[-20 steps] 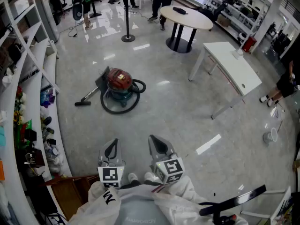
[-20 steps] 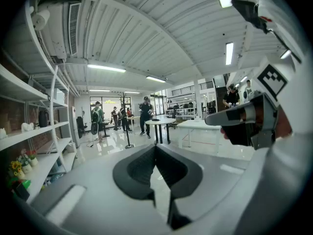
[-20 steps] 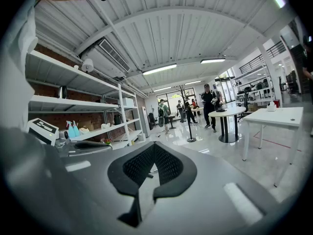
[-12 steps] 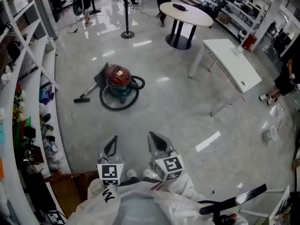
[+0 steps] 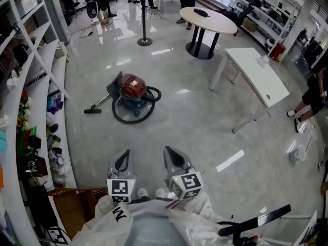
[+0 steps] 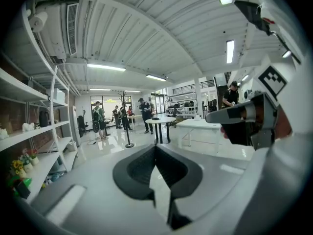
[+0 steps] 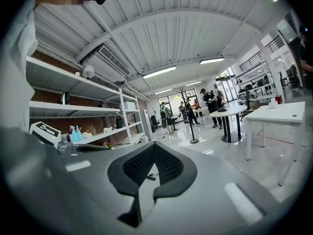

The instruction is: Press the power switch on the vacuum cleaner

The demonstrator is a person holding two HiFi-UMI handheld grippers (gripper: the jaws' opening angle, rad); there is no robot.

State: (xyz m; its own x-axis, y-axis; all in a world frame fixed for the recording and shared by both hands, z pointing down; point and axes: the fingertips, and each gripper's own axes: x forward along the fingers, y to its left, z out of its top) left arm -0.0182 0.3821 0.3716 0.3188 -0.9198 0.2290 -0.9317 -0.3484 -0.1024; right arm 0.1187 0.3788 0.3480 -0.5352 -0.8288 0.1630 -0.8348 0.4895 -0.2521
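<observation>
Holding the left gripper (image 5: 122, 159) and the right gripper (image 5: 172, 156) low against the body at the near edge, each with jaws pressed together on nothing and pointing out across the room. Facing the vacuum cleaner (image 5: 131, 87), well apart from both grippers, out on the floor (image 5: 200, 122) ahead and a little to the left, red on top over a teal tub, with its hose (image 5: 134, 119) looping round the near side and its nozzle (image 5: 92, 110) reaching left. Not yet making out the power switch on that red top, so probably risking a blind jab: landing a closed tip on the lid or handle instead, or shoving the whole body along the floor rather than pressing anything. Also risking a snagged foot on the hose loop or the nozzle tube when closing in from the near side. Standing on pale polished stone, glossy and throwing back the ceiling lights, likely slick underfoot. Passing white shelves (image 5: 31, 81) crowded with small things along the left, a white desk (image 5: 259, 78) at right, a round desk (image 5: 209, 19) beyond it, a post (image 5: 144, 32) on a round base at far centre, and people standing at the far end.
</observation>
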